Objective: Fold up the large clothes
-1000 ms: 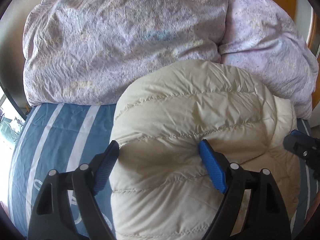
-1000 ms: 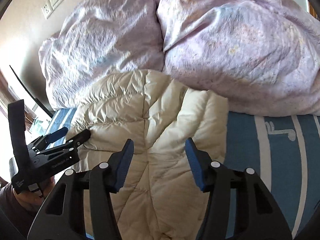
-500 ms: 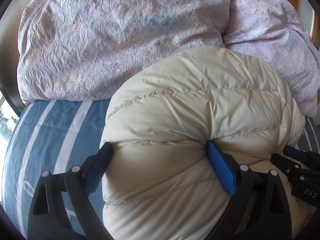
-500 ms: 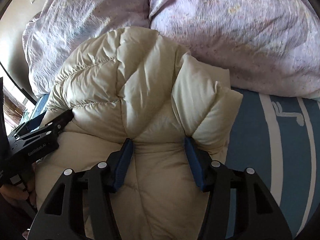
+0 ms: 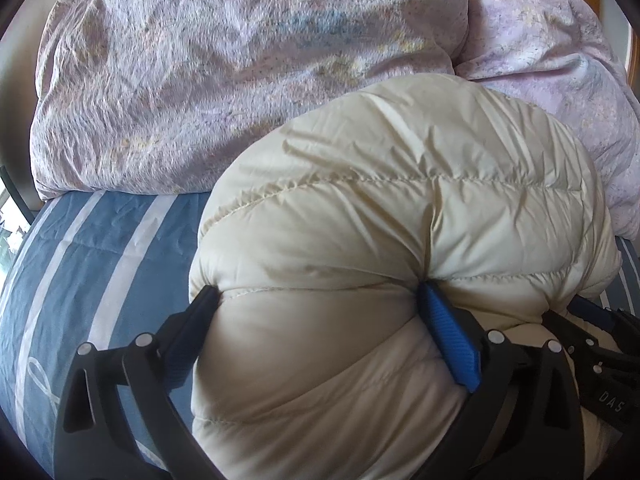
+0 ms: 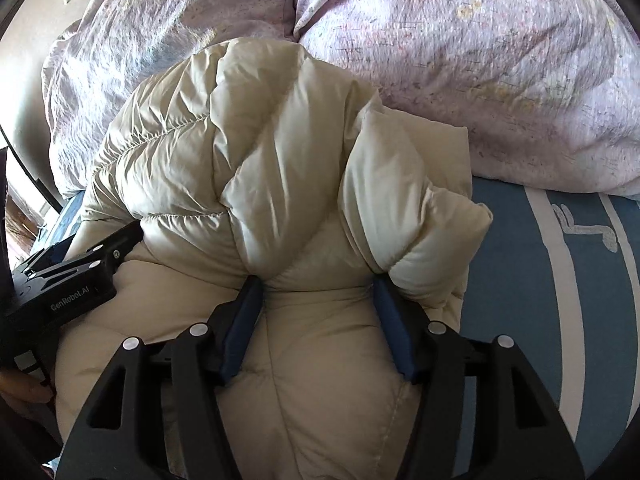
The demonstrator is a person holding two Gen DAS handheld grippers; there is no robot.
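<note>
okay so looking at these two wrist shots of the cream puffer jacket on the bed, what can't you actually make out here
- Left wrist view: the right tool is mostly hidden behind the cream puffer jacket and cut by the frame edge.
- Right wrist view: the left tool has its tips buried under the jacket's fold.
- Both views: whether the opening pads of either tool still pinch fabric; bulging padding covers the contact.
- Jacket's sleeves, zip and near hem: folded under or below the frame.
- Lilac duvet: far side cut off.

One cream quilted puffer jacket (image 5: 400,240) is bulging at the centre of both views. Two crumpled lilac floral pillows, one (image 5: 240,80) at upper left and one (image 5: 560,60) at upper right, are lying behind it. One blue bedsheet with white stripes (image 5: 100,260) is showing at lower left.
</note>
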